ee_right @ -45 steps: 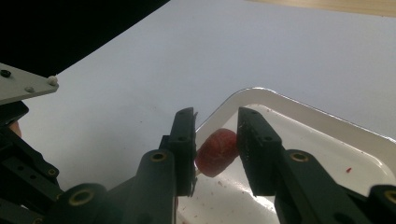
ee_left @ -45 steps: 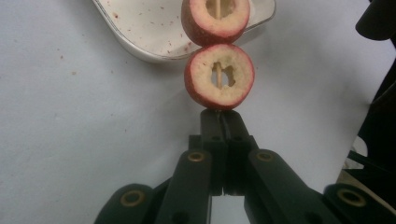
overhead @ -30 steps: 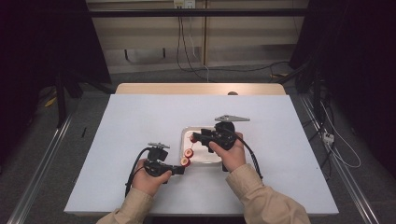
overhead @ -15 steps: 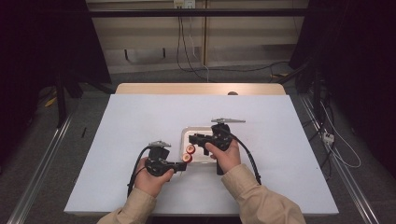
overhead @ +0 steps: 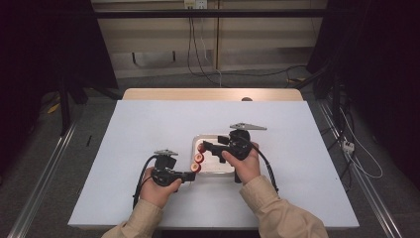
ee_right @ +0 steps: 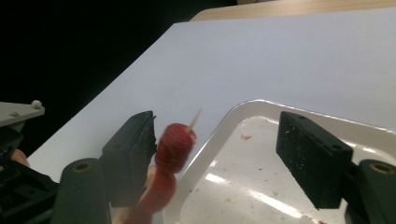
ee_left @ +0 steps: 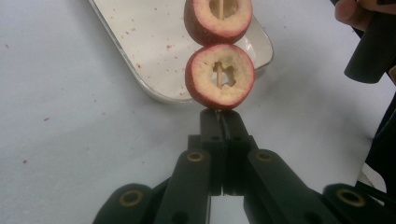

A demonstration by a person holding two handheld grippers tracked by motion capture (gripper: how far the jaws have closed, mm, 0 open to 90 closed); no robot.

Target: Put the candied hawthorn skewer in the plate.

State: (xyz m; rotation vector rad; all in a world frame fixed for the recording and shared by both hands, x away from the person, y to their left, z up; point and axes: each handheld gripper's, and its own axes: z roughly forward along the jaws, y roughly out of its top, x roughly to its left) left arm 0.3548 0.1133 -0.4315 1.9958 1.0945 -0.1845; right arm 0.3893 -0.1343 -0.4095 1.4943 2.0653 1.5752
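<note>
My left gripper [ee_left: 219, 119] is shut on the end of a thin wooden skewer [ee_left: 218, 74]. Two cored, red-skinned fruit slices are threaded on it, the lower slice [ee_left: 219, 77] just past the jaws and the upper slice [ee_left: 217, 18] over the white tray [ee_left: 140, 42]. In the high view the left gripper [overhead: 189, 175] points right at the slices [overhead: 198, 162] by the tray's left rim [overhead: 194, 148]. My right gripper [overhead: 204, 147] reaches in from the right. Its jaws have just been opening and stand wide [ee_right: 219, 130]; the upper slice [ee_right: 175, 147] lies between them, beside one finger [ee_right: 130, 149], unpressed.
The tray [ee_right: 243, 106] is stained with red crumbs and juice. It lies mid-table on a pale blue-white tabletop [overhead: 148, 129]. A wooden strip [overhead: 213, 94] borders the far edge, with cables on the floor beyond. The right hand's cable [overhead: 267, 168] loops to the right.
The right gripper's jaws have spread apart around the upper slice, which now sits closer to the lower one. The left hand has stayed where it was.
</note>
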